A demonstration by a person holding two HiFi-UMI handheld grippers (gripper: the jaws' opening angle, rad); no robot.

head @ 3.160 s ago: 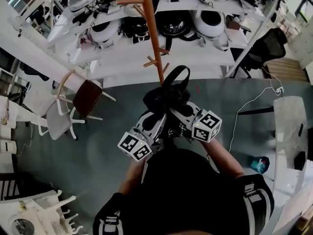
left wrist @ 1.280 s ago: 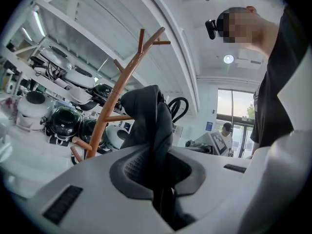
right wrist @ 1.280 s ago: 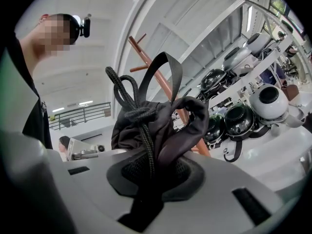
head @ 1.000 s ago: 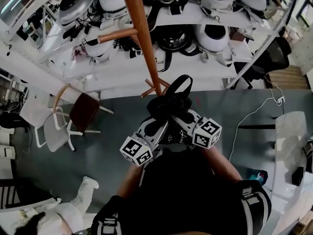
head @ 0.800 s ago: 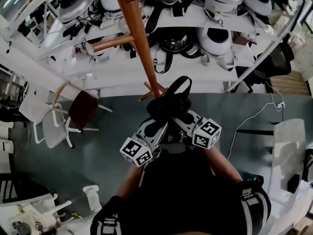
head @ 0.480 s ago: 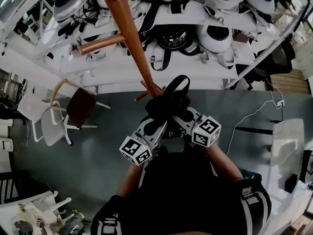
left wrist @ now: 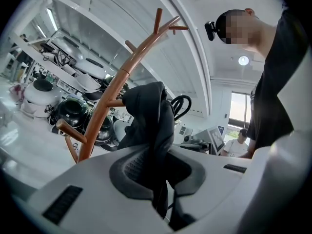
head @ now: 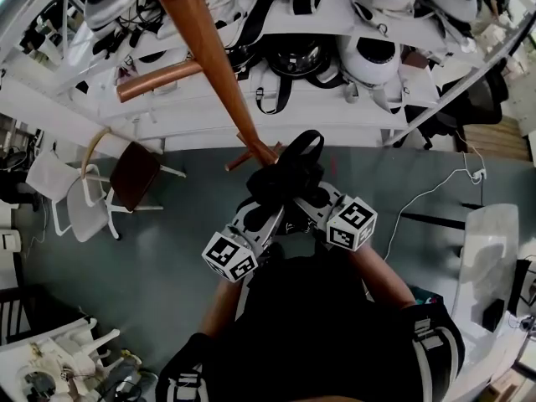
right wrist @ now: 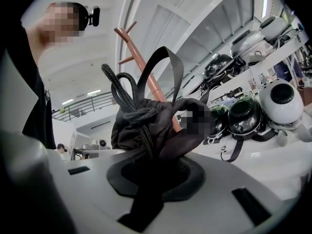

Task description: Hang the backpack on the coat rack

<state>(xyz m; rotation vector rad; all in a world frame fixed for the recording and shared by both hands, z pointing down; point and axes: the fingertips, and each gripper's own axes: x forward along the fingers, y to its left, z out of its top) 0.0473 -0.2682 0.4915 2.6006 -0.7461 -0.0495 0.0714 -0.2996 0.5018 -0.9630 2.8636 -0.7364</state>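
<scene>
A black backpack (head: 285,181) hangs bunched between my two grippers, chest-high before the person. My left gripper (head: 266,208) is shut on a fold of its fabric (left wrist: 151,126). My right gripper (head: 308,203) is shut on the gathered top and cords (right wrist: 146,126). The top loop strap (head: 301,145) stands up over the bundle, right beside a lower peg (head: 241,159) of the brown wooden coat rack (head: 213,61). The rack's pole (left wrist: 100,116) rises just behind the bag, with higher pegs (left wrist: 168,26) above. Most of the bag's body is hidden below the grippers.
White shelving (head: 335,99) with several helmets (head: 368,57) stands behind the rack. A brown chair (head: 130,174) and a white chair (head: 71,203) sit on the grey floor at left. A white table (head: 490,249) and a cable (head: 427,191) lie at right.
Both grippers and the backpack have come closer to the coat rack; the pole looms larger and the loop strap now sits by the lower peg. Both grips are unchanged.
</scene>
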